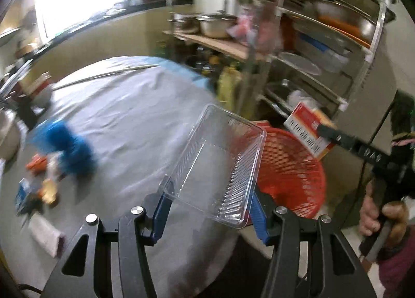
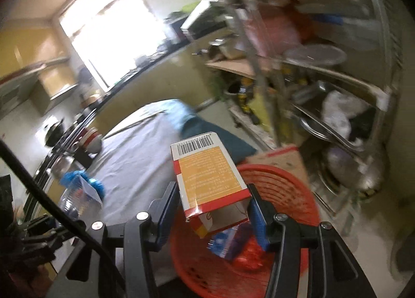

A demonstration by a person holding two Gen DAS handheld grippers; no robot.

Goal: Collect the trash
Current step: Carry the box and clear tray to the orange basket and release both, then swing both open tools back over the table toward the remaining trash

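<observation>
The left gripper [image 1: 207, 210] has its blue pads clamped on the near end of a clear plastic tray [image 1: 220, 165], which tilts up and away, its far corner reaching over the rim of the red basket [image 1: 293, 168]. That basket stands on the floor just beside the edge of the table [image 1: 124, 121] with the grey cloth.

The right gripper [image 2: 211, 210] holds an orange and white carton [image 2: 210, 176] between its pads, directly above the red basket [image 2: 282, 186]. The carton's open end faces the camera and its barcode end points away. Seen from the left wrist, the same carton [image 1: 308, 127] hangs over the basket's far rim, pinched by the right gripper [image 1: 324, 129].

Inside the basket, under the carton, lies a blue wrapper [image 2: 225, 243] among some red scraps that are too blurred to name.

On the table away from the basket sits a blue fuzzy bundle [image 1: 70, 147], and beyond it a scatter of small wrappers [image 1: 39, 184] near the far table edge. A metal shelf rack [image 1: 337, 46] stacked with pots rises behind the basket.
</observation>
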